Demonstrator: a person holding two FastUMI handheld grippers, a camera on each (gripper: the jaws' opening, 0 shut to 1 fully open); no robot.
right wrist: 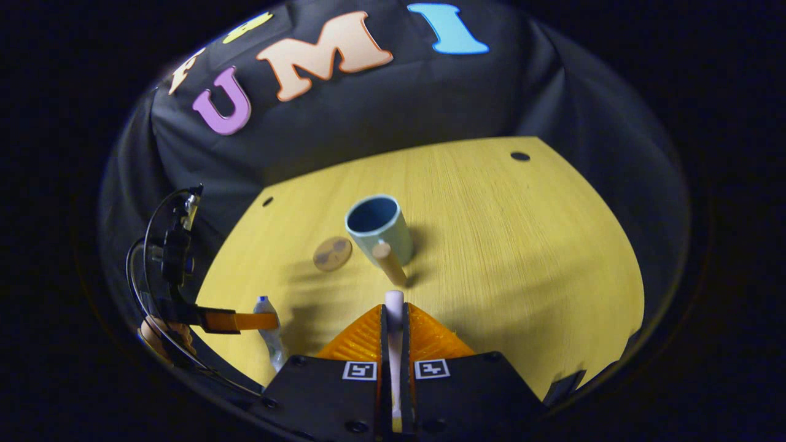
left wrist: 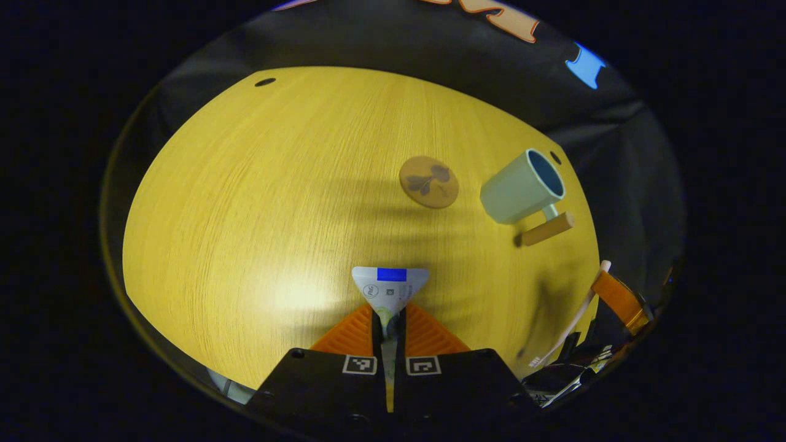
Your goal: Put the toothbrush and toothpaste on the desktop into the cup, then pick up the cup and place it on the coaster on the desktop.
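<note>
**Both items lifted, cup not yet loaded**

Left tongs (left wrist: 389, 319) clamp the toothpaste (left wrist: 391, 285); right tongs (right wrist: 393, 319) clamp the toothbrush (right wrist: 393, 305). Both are held above the tabletop (left wrist: 258, 202).

The cup (right wrist: 376, 228) stands upright and empty, mouth open, wooden handle toward the right tongs. The coaster (right wrist: 332, 253) lies just beside it, apart.

Step in hand, by my reading: carrying to the cup. Next move calls for tipping each item end-down over the rim.

Open wood all round; the cup sits well clear of the edges.

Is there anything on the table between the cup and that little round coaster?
No. In the left gripper view only bare yellow table lies between the cup and the coaster; they sit apart, not touching.
</note>
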